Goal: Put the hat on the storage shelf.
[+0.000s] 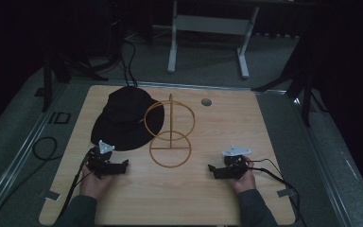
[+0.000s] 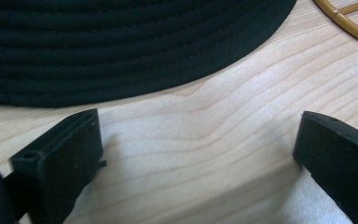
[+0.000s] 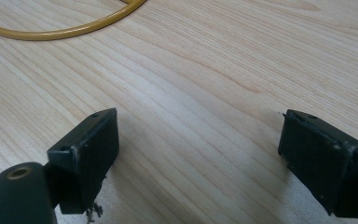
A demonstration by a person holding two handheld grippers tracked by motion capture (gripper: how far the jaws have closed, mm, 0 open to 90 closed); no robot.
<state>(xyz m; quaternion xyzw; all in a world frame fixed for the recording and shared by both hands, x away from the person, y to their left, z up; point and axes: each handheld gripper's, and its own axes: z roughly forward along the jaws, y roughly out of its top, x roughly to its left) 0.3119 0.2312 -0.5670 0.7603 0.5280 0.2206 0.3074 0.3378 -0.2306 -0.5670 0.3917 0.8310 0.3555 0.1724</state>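
Observation:
A black brimmed hat (image 1: 125,118) lies flat on the wooden table (image 1: 227,127), left of centre. Beside it stands a golden wire stand (image 1: 170,137) with a round base ring, an upright post and a vertical ring on top. My left gripper (image 1: 123,165) rests low on the table just in front of the hat, open, with bare wood between its jaws (image 2: 200,144); the hat brim (image 2: 121,51) lies just ahead. My right gripper (image 1: 211,170) rests at the front right, open and empty (image 3: 198,144), with the stand's base ring (image 3: 65,30) ahead of it.
A round grommet hole (image 1: 206,101) sits near the table's far edge. Cables (image 1: 274,175) trail from both grippers over the front of the table. Tape tabs mark the front corners (image 1: 52,195). A grey frame stands on the floor behind.

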